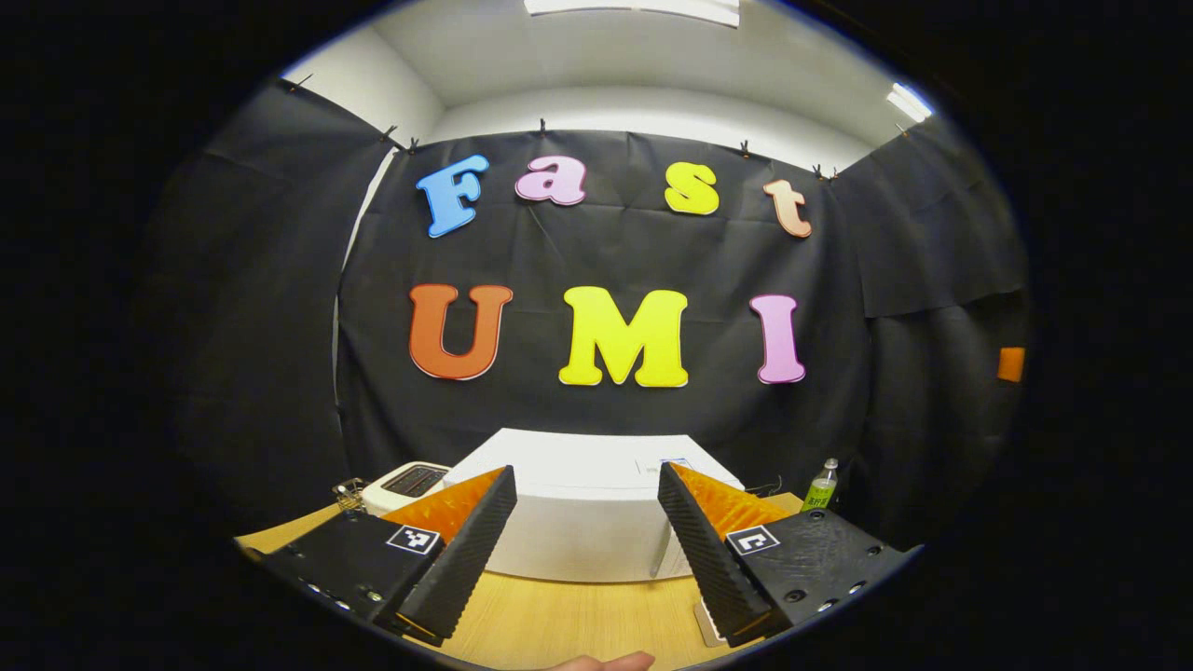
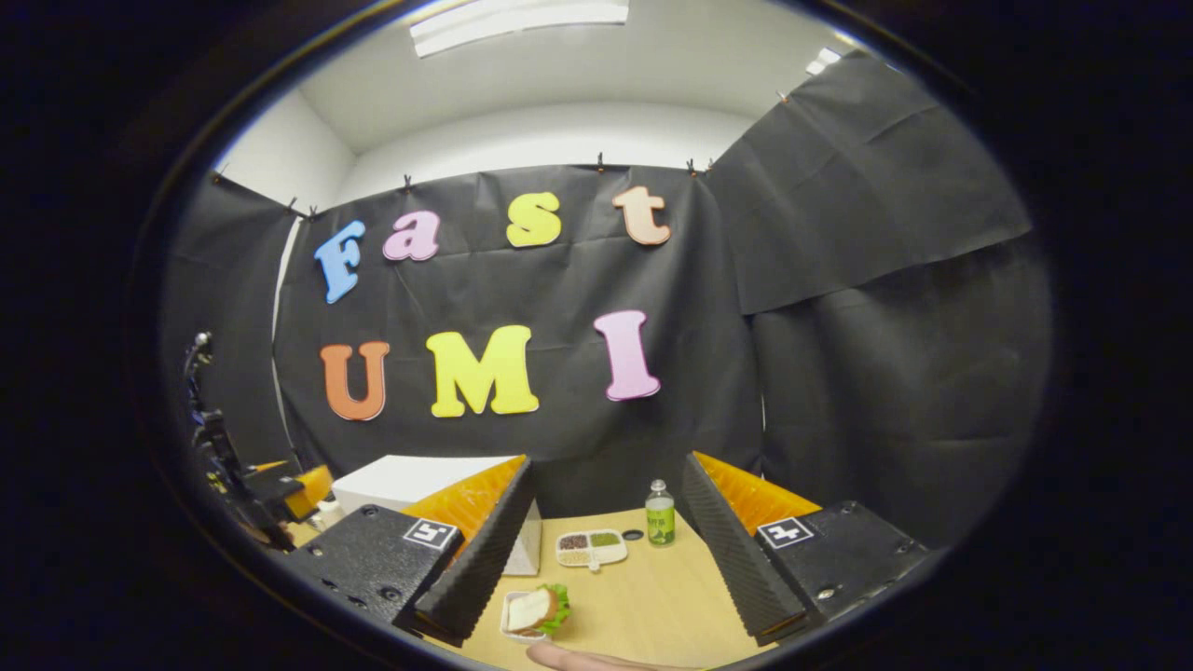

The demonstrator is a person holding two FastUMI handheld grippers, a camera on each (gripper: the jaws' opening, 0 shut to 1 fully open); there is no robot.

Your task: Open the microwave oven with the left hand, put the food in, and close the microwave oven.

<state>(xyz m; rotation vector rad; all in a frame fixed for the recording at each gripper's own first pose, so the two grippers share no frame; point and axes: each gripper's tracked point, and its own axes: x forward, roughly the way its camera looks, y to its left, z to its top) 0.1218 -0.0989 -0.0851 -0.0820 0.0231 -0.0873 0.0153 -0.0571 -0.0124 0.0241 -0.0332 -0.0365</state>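
Wooden table [image 2: 652,596] runs under both views, black cloth wall behind.

Left gripper view, near to far: a fingertip [image 1: 606,662] pokes in at 6 o'clock, at the bottom edge. Left gripper [image 1: 587,550] hangs over the table w/ jaws spread wide, nothing between them. Straight ahead at 12 stands the white microwave oven [image 1: 582,522], door closed. Just beside it at 10 o'clock sits a small white appliance w/ a dark top [image 1: 410,483]; can't tell what it is. Green bottle [image 1: 820,486] stands at 2 o'clock, near the wall.

Right gripper view: right gripper [image 2: 606,559] also spread wide, empty, above the table. Food, a sandwich w/ lettuce in a small white tray [image 2: 533,610], lies at 7 o'clock just beside the left finger, not touched. Further on at 12, a divided snack tray [image 2: 591,548], then the green bottle at 1 o'clock. Microwave oven at 10 o'clock; the other gripper [image 2: 289,499] off at 9.
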